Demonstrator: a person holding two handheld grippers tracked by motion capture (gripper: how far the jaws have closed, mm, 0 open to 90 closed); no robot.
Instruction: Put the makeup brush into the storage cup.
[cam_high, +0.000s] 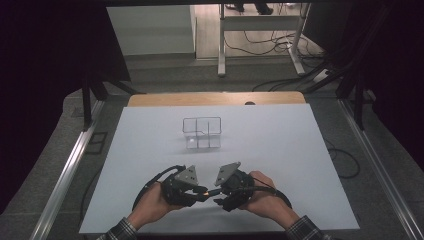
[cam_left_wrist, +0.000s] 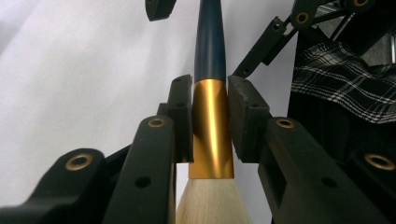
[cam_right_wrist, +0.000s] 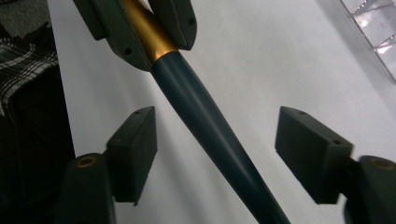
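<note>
Item: brush (cam_left_wrist: 210, 93), mid-handover between two claws, above the white table (cam_high: 280, 150).

Left gripper (cam_left_wrist: 210, 121) clamped on the gold ferrule, bristles behind its pads, so the dark handle juts forward; right gripper (cam_right_wrist: 217, 158) stands open, handle between its pads untouched (likely about to take it). Clear divided box (cam_high: 202, 133) beyond both.

Brush (cam_left_wrist: 211, 116) clamped in left gripper (cam_high: 200, 191) | handle between right gripper (cam_right_wrist: 215, 154) jaws, untouched | divided box (cam_high: 202, 132) set behind, well apart
</note>
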